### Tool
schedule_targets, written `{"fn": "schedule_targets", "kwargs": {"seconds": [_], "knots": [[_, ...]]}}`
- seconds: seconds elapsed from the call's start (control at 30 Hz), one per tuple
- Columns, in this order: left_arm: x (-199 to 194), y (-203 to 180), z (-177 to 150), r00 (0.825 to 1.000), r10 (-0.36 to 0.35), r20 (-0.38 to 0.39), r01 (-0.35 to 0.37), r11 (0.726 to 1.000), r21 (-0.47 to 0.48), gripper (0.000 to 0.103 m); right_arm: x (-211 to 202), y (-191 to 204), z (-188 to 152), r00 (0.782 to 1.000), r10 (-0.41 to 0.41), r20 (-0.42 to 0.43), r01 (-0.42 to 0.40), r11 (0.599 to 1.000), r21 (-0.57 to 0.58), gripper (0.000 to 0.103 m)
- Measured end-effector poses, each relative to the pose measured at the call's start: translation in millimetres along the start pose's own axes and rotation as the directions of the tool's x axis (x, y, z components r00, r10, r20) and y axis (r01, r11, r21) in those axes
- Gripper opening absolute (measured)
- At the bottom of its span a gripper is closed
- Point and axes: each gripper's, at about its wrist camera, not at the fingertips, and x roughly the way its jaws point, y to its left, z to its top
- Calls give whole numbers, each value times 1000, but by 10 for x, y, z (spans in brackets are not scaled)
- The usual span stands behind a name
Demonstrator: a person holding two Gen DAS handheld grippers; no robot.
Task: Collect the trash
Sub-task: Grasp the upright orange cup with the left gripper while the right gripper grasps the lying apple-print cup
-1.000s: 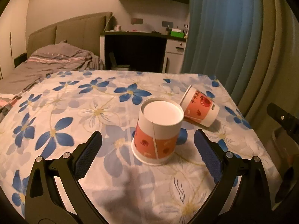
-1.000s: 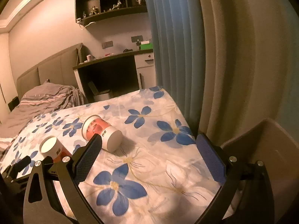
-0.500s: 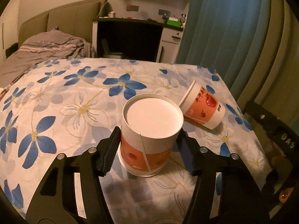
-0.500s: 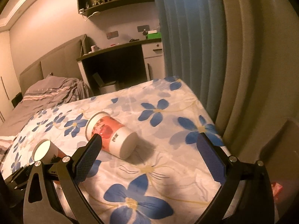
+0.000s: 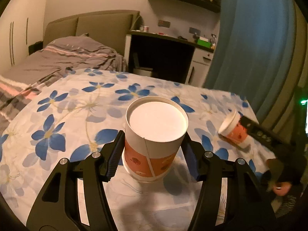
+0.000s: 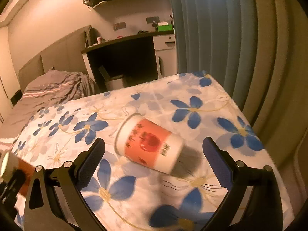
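Two paper cups are on the flowered cloth (image 5: pixel 63 119). The upturned cup (image 5: pixel 154 140) stands mouth down with its white base facing up, so nothing of its inside shows. It sits squarely between the jaws of the left gripper (image 5: pixel 153 158), which are clenched on its orange band, one pad pressed to each side. The fallen cup (image 6: pixel 150 146) lies on its side on the cloth, its rim turned toward the far left jaw side, and its inside cannot be seen from either camera. It lies between and just ahead of the jaws of the right gripper (image 6: pixel 154 159), which stand wide and released, both pads clear of the cup.

Both grippers tilt downward toward the cloth. In the left camera the right gripper reaches in from beyond the right jaw, with part of a hand (image 5: pixel 281 186) under it at the picture's edge. That hand is blurred and cut off. The fallen cup is smeared by motion in both views, and its printed lettering cannot be read. In the right camera only a sliver of the upturned cup appears past the left jaw.
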Motion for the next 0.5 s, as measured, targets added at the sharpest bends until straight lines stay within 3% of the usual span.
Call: {"fn": "schedule_targets", "kwargs": {"seconds": [0.23,0.5], "knots": [[-27,133,15,999,-39,4,40,998,-50,57,280,159,65,993,-113,-26,113,994,7,97],[-30,143,23,998,-60,8,61,997,-53,57,399,122,40,989,-132,-67,133,991,17,92]]}}
